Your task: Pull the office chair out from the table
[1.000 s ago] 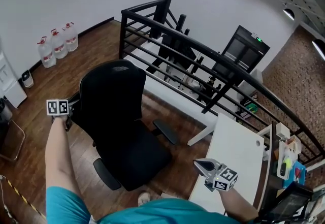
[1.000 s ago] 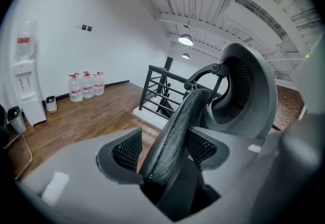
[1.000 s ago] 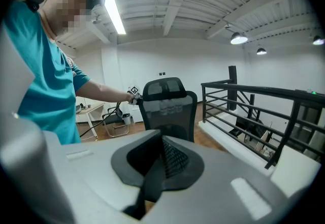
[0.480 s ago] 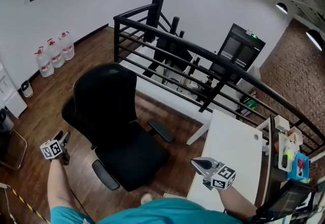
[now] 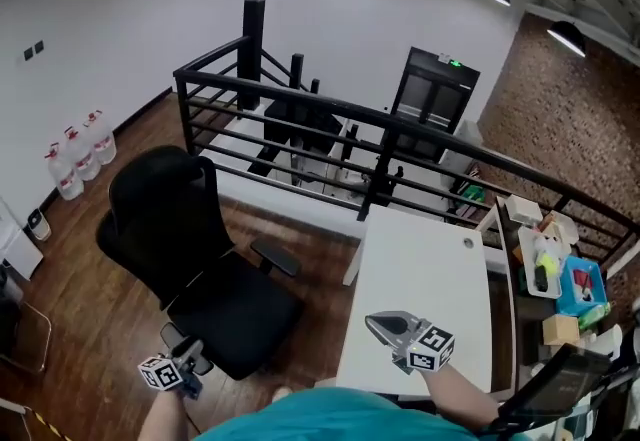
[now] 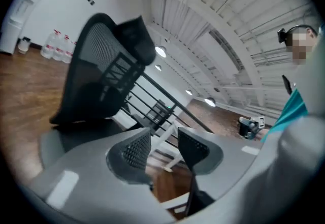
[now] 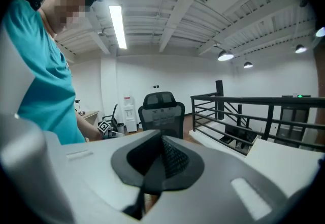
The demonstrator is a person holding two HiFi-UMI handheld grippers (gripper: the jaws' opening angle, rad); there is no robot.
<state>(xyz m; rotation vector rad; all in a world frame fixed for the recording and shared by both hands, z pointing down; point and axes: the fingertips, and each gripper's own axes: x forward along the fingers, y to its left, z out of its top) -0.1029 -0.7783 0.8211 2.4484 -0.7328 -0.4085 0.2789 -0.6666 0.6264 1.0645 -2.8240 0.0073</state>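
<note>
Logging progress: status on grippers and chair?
Left gripper open, empty, jaws just been closing. Right gripper shut, above table. Office chair apart from table, unheld. Railing behind it.

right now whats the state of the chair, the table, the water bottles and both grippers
office chair: upright, seat empty, standing clear of the table
table: top bare but for a small round fitting
water bottles: upright, against the wall
left gripper: jaws apart, just been closing, nothing between them
right gripper: jaws together, empty, over the table's near end
</note>
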